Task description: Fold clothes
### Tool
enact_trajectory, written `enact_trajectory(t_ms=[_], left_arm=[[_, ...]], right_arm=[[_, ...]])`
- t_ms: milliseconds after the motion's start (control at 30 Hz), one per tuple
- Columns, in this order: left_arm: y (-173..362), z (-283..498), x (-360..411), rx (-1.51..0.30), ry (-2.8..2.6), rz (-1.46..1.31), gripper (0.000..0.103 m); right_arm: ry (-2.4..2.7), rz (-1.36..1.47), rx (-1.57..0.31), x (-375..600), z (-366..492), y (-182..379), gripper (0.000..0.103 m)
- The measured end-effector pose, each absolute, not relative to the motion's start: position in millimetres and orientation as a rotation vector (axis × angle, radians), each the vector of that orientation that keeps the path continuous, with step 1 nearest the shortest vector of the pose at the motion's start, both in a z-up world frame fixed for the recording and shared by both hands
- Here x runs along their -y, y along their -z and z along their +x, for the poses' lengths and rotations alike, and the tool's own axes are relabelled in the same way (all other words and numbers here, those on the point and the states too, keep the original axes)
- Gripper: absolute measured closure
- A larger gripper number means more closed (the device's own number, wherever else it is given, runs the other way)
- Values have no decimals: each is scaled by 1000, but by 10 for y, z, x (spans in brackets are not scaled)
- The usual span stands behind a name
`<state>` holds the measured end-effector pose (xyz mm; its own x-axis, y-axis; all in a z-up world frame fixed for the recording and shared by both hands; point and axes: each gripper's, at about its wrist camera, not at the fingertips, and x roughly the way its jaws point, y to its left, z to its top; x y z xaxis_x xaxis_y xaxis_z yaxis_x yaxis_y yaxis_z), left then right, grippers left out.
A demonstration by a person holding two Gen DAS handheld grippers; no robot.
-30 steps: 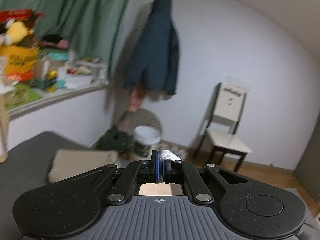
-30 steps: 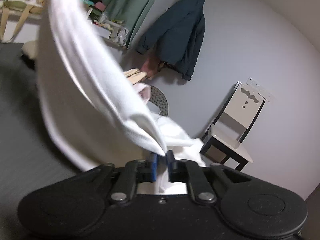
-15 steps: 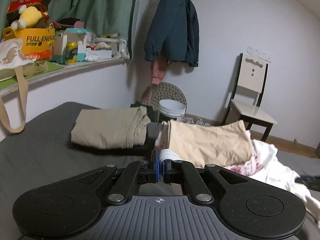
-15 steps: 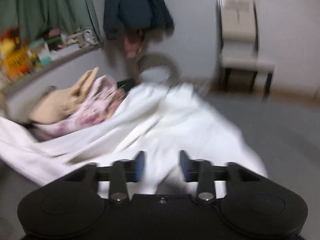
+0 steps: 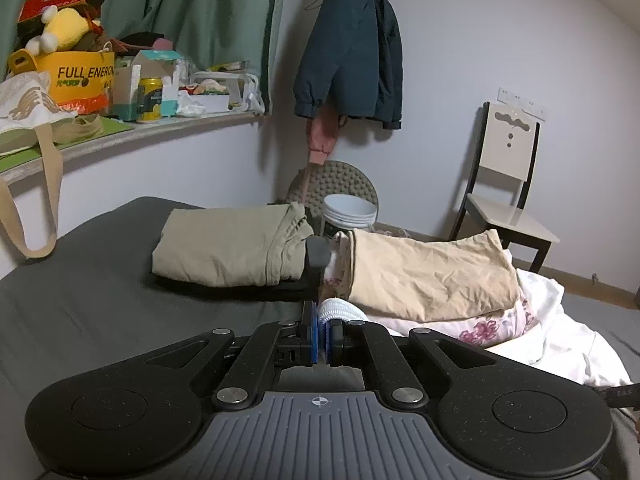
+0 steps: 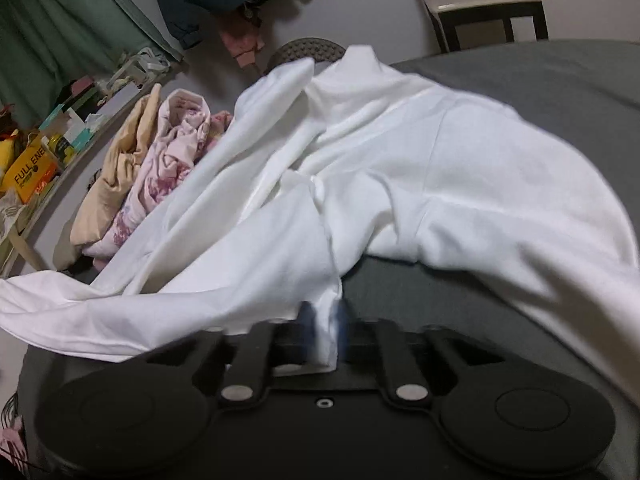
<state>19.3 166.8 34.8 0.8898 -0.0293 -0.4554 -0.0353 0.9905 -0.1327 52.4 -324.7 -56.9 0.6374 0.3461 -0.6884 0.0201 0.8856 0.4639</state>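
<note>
**A:** Half a second on, your right gripper [image 6: 325,320] has drawn its fingers in from a wide spread and now pinches an edge of the white garment [image 6: 420,168]; your view has tipped down onto the cloth, and the picture is blurred at the fingertips.

**B:** And your left gripper [image 5: 320,334]?

**A:** Little change there. Its blue pads [image 5: 314,338] are pressed together on a ribbed white hem [image 5: 340,310], as they were a second ago. You have come lower and closer to the piles since then.

**B:** Where does the white garment lie?

**A:** Spread loose and rumpled over the dark grey bed [image 6: 560,80], one part trailing off to your left in the right wrist view. In the left wrist view it shows at the right edge, beside the stacks.

**B:** What is around it?

**A:** A folded olive garment [image 5: 228,244] rests on a dark folded item on the bed. Just beside it a beige garment [image 5: 428,276] lies on top of a pink floral one [image 5: 492,330], which touches the white cloth. Behind, a dark blue jacket [image 5: 352,44] hangs on the wall, a white bucket [image 5: 350,216] stands on the floor, and a chair [image 5: 508,184] is against the wall at right.
</note>
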Motion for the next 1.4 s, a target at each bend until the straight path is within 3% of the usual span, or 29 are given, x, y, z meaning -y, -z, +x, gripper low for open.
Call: enact_trajectory(t_ms=[200, 533, 967, 1067, 1167, 1400], left_arm=[[-426, 117, -1590, -391, 50, -83, 100], [-1095, -499, -1228, -177, 355, -60, 100], [-2093, -1364, -780, 59, 704, -179, 100], [-2385, -1342, -702, 72, 743, -240, 100], [-2609, -1090, -537, 24, 755, -289, 100], [-2530, 324, 194, -218, 601, -283, 100]], right_arm=[[-267, 722, -765, 3586, 74, 287, 99], [-419, 1162, -382, 4638, -1636, -930, 99], [-467, 1188, 318, 5095, -3473, -1935, 99], [-455, 1156, 397, 5217, -3484, -2147, 99], [-422, 1145, 356, 5452, -3147, -2302, 99], [-221, 1211, 187, 6117, -1846, -2315, 99]])
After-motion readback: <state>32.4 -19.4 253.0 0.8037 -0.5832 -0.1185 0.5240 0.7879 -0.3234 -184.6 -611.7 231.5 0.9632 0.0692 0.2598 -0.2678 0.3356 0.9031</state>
